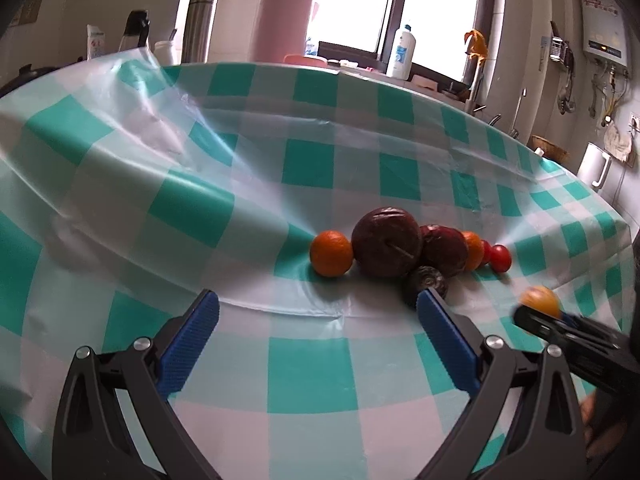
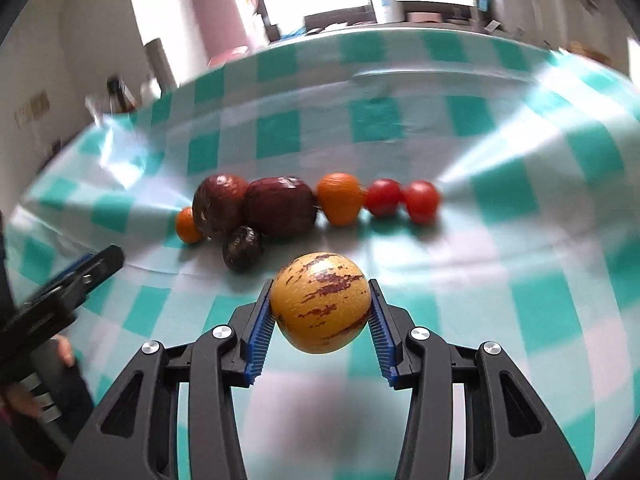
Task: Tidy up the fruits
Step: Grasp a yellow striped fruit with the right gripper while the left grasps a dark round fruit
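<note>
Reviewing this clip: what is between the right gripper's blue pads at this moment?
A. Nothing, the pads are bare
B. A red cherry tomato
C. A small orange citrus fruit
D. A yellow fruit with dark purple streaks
D. In the right wrist view the right gripper has both pads pressed against the sides of the yellow streaked fruit, while the other fruits sit in a row on the checked tablecloth.

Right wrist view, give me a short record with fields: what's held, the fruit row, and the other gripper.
held: yellow striped fruit, between the pads of the right gripper
row: orange, two dark purple fruits, orange, two red tomatoes
stray: small dark fruit, in front of the row
left gripper: jaws open, empty
surface: green checked tablecloth
</note>
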Available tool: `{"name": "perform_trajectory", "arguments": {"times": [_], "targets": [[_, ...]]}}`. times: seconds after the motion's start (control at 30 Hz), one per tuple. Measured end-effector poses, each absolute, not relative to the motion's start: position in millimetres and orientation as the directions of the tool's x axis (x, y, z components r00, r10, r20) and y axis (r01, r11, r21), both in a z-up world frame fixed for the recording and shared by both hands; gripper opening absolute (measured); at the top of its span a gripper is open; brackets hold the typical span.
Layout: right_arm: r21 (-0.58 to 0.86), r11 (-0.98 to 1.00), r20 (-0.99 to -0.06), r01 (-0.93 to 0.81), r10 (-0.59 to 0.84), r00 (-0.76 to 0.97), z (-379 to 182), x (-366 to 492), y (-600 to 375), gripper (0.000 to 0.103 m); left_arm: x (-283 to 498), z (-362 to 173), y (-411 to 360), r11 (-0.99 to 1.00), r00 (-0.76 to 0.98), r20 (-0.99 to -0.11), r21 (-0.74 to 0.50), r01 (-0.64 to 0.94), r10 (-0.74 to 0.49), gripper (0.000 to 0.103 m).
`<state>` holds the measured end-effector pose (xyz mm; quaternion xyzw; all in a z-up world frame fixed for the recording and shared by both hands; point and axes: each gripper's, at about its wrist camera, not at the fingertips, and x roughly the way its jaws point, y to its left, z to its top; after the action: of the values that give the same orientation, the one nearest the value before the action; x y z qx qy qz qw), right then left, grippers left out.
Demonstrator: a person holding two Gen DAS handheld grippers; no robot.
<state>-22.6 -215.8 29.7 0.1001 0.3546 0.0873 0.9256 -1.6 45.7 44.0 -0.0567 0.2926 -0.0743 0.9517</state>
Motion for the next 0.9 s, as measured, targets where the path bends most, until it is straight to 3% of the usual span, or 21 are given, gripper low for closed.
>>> {"name": "perform_trajectory", "arguments": {"times": [0.2,0.33,0.6,0.8,0.87,0.9], "targets": [[0.418,0.907,-0.539,-0.06,0.3,0.787,32,-49,-253,0.044,-5,46,16,0.97,0.789,-0.565,-0.143,0.195,-0.242,0.1],[0.436,0.897,-0.513,-0.073,0.314,0.799,35,-53,-253,0.044,2,40,-10,0.96,0.734,-0.619,-0.176,0.217,-0.279,0.099],[0.462,0.881,-0.485,-0.101,0.346,0.803,36,-56,-256,0.045,37,24,-54,0.98,0.688,-0.7,-0.1,0.172,-0.192,0.098],[0.47,0.875,-0.477,-0.118,0.364,0.8,36,-57,-255,0.045,77,15,-68,0.986,0.646,-0.746,-0.095,0.134,-0.16,0.073],[0.474,0.872,-0.477,-0.122,0.37,0.797,36,-56,-255,0.045,85,11,-74,0.991,0.637,-0.76,-0.064,0.118,-0.125,0.072],[0.474,0.872,-0.476,-0.122,0.371,0.797,36,-56,-255,0.045,86,10,-75,0.992,0.632,-0.766,-0.056,0.117,-0.117,0.062]]}}
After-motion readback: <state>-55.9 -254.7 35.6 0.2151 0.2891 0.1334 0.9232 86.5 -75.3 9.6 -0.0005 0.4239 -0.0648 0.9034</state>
